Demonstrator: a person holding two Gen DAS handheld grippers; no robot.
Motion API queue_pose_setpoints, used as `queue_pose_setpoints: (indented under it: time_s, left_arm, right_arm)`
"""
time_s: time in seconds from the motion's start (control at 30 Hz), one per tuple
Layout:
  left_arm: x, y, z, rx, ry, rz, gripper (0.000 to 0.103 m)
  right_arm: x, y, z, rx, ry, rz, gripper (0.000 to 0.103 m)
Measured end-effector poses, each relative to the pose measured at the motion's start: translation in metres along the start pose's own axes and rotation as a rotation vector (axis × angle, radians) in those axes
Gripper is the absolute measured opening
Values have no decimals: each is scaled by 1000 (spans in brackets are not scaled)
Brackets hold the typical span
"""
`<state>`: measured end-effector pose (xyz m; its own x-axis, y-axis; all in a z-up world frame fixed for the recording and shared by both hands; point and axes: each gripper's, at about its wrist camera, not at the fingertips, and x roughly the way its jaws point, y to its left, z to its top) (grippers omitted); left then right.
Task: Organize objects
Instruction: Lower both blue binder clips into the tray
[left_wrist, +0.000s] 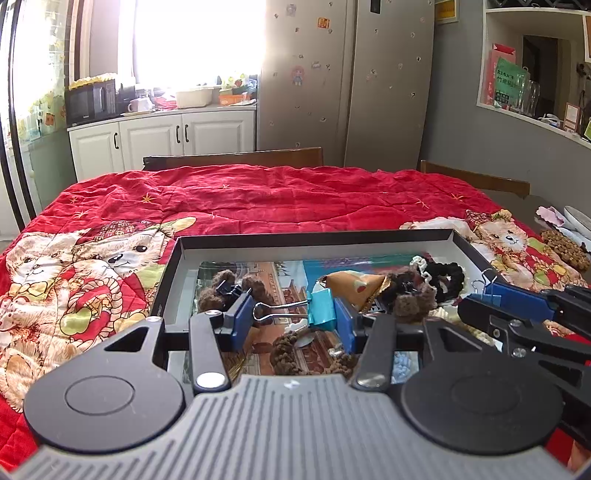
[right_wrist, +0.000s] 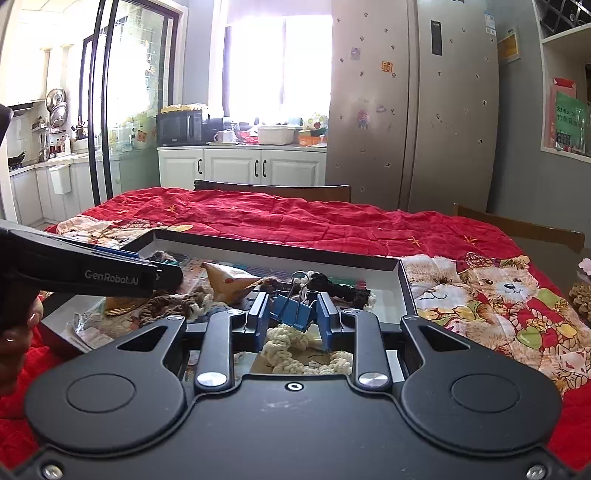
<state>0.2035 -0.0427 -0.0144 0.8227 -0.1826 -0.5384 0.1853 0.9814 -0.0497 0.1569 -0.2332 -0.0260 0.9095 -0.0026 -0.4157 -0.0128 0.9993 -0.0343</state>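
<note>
A shallow black tray (left_wrist: 314, 233) with a white inside lies on the red quilt and holds yarn pieces, clips and a brown paper cone (left_wrist: 356, 286). My left gripper (left_wrist: 291, 317) hangs over the tray's near side, jaws wide apart. A teal binder clip (left_wrist: 320, 306) lies between its fingers against the right pad, wire handles pointing left; whether it is gripped is unclear. My right gripper (right_wrist: 293, 314) is shut on a blue binder clip (right_wrist: 295, 313), handles up, above cream yarn (right_wrist: 291, 341). The right gripper also shows in the left wrist view (left_wrist: 517, 301).
The tray (right_wrist: 400, 280) sits on a table under a red teddy-bear quilt (left_wrist: 258, 195). Brown yarn (left_wrist: 565, 249) and a plate lie beyond the quilt's right edge. Wooden chairs (left_wrist: 236, 158) stand at the far side; cabinets and a fridge behind.
</note>
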Motion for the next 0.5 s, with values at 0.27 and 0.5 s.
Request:
queue_pose_setpoints:
  time_s: [0.27,0.5]
  left_arm:
    - [12,-1,-2,11,21,7,51]
    - [20,-2,-5,28,31,12,51]
  right_arm:
    - [14,-6,-2,5,20,-17,26]
    - [24,-9,-7,6,43,-19,26]
